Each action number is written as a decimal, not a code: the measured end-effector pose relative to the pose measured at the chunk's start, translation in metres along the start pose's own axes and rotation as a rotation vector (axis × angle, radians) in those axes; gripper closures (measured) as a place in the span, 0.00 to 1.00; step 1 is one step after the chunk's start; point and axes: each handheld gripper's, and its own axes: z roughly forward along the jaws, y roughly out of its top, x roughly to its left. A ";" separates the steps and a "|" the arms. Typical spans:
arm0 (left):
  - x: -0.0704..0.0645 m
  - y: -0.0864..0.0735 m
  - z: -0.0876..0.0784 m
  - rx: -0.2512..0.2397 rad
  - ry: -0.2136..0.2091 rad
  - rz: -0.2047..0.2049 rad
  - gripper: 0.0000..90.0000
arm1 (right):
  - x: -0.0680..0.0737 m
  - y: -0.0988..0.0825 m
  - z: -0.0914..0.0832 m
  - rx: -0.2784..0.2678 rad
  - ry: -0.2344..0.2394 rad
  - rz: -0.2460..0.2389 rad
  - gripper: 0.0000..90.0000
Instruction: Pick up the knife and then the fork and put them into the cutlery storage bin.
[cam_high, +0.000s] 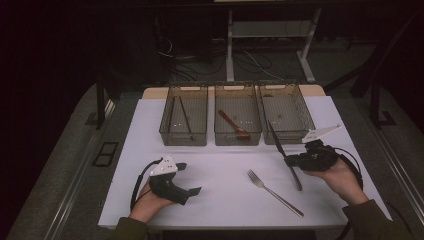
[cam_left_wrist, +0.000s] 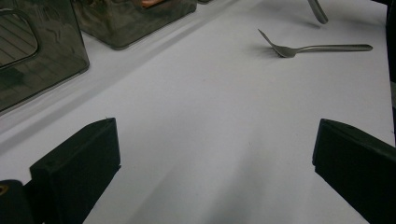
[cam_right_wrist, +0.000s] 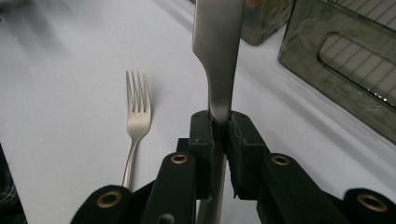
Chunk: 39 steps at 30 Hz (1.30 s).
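right gripper (cam_high: 289, 161) clamps the knife (cam_high: 286, 155) mid-handle near the table's right edge for binning; left gripper (cam_high: 190, 179) rests open, unneeded.

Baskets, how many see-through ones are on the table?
3, side by side along the far edge: the left basket holds thin sticks, the middle basket a reddish spoon, and the right basket looks empty.

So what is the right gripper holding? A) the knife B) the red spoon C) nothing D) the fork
A: the right gripper has its fingers shut on the knife, while the fork lies loose on the table and the spoon sits in the middle bin.
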 end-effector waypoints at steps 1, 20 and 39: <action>0.000 0.000 0.000 -0.001 -0.001 -0.001 0.00 | -0.001 0.000 -0.001 -0.008 -0.002 -0.001 0.89; 0.000 0.000 0.001 -0.006 -0.005 -0.012 0.00 | -0.011 0.011 -0.016 -0.084 -0.033 0.011 0.89; 0.000 0.000 0.000 -0.009 -0.003 -0.017 0.00 | -0.028 0.040 -0.030 -0.167 -0.080 0.023 0.89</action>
